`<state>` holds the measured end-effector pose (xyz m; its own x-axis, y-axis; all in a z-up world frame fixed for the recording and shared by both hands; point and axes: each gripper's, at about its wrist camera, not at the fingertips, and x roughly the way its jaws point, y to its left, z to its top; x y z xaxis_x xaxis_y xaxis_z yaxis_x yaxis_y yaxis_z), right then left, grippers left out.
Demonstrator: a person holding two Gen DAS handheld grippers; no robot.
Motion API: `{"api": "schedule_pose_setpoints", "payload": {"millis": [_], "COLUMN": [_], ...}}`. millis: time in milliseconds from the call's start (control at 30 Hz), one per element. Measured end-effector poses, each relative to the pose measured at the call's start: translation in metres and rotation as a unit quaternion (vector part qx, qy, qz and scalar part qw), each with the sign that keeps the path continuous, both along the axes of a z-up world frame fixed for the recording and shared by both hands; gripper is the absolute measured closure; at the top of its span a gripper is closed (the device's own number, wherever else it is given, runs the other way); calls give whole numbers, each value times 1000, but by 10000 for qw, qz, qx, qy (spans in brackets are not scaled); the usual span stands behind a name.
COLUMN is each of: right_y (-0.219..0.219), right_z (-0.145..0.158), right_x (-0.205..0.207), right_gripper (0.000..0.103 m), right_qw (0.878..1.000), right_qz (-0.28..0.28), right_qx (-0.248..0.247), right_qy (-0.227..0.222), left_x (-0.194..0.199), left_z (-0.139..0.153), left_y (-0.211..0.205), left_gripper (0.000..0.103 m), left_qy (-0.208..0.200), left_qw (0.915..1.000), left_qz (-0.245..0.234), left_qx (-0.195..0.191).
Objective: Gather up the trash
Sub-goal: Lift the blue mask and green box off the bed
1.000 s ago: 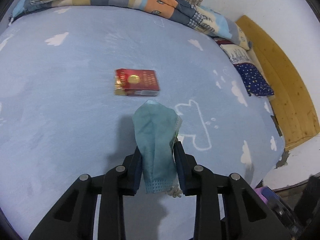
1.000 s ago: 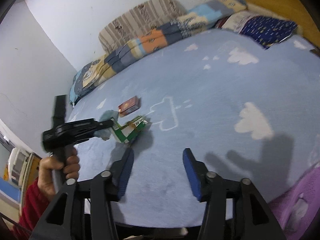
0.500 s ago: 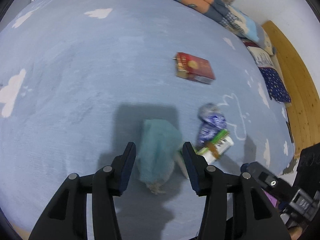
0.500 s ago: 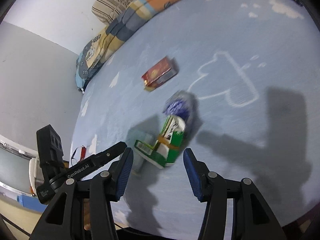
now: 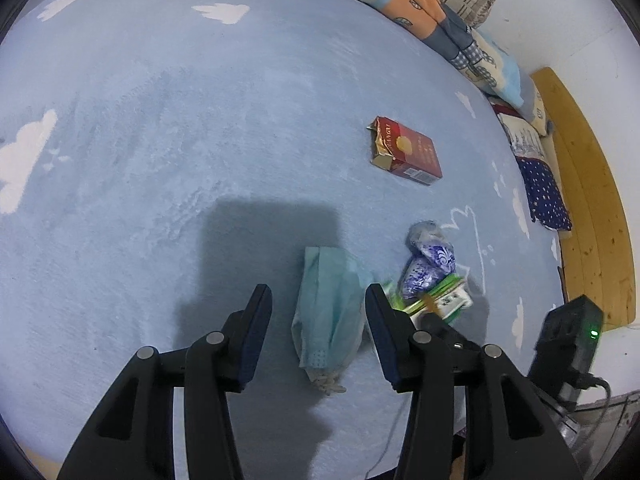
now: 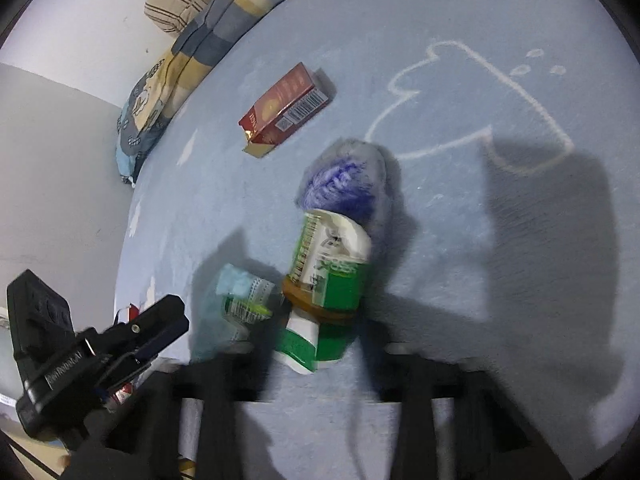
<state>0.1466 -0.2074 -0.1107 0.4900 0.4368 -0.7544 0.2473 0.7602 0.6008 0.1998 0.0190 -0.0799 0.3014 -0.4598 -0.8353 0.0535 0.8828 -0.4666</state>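
A crumpled teal face mask point(image 5: 330, 308) lies on the blue bed cover point(image 5: 160, 120), between the fingers of my open left gripper point(image 5: 316, 320), which is not touching it. The mask also shows in the right wrist view point(image 6: 236, 286). To its right lie a green-and-white carton point(image 5: 440, 300) and a blue-patterned wrapper point(image 5: 430, 260). A red cigarette pack point(image 5: 406, 152) lies farther back. In the right wrist view the carton point(image 6: 328, 280) lies between the blurred fingers of my open right gripper point(image 6: 316, 356), the wrapper point(image 6: 344, 184) beyond it, and the red pack point(image 6: 284, 108) farther off.
Folded patchwork quilts and a striped pillow point(image 5: 452, 4) line the far edge of the bed. A wooden headboard point(image 5: 592, 208) runs along the right side. The left gripper body point(image 6: 80, 356) shows at lower left in the right wrist view.
My left gripper has opened and let the mask drop onto the bed beside the carton. My right gripper has moved down close to the carton, fingers on either side of it.
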Motion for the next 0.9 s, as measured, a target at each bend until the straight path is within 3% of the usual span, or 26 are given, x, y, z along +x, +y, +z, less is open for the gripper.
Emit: {"api": "schedule_pose_setpoints", "payload": {"millis": [33,200,300,433,500,567,633,800,900], "right_y": [-3,-15,-23,-38,-48,-56,-60,-61,-61], "right_z": [4,45,74,90,86,77,73,84,90], "right_x": [-3,-23,-40,-55,-59,-58,-57,-63,-68], "right_gripper": [84,85,85,85,85,85,85,85,85], "right_qw": [9999,9970,9910,9828,9846,9887,9909,9844,9804], "right_qz": [23,272,393,399,285,161,117,67,20], "right_qx": [-10,-363,-797,-1229,-1092,-839,-663,-1071,-1266], "right_qy": [-100,-622,-1003,-1323,-1334,-1234,-1163,-1394,-1510], "left_x": [0,-2,-4,-4,-5,-6,-9,-20,-31], "left_z": [0,-2,-7,-17,-23,-23,-18,13,35], "left_y": [-1,-18,-32,-47,-59,-66,-72,-76,-76], "left_gripper": [56,49,48,48,52,74,83,84,84], "left_qy": [-3,-10,-13,-61,-110,-211,-326,-962,-1478], "left_qw": [10000,9995,9977,9940,9902,9862,9858,9828,9746], "left_qz": [-24,-290,-542,-676,-743,-758,-763,-557,-401], "left_qx": [3,122,399,857,1181,1453,1458,1477,1632]}}
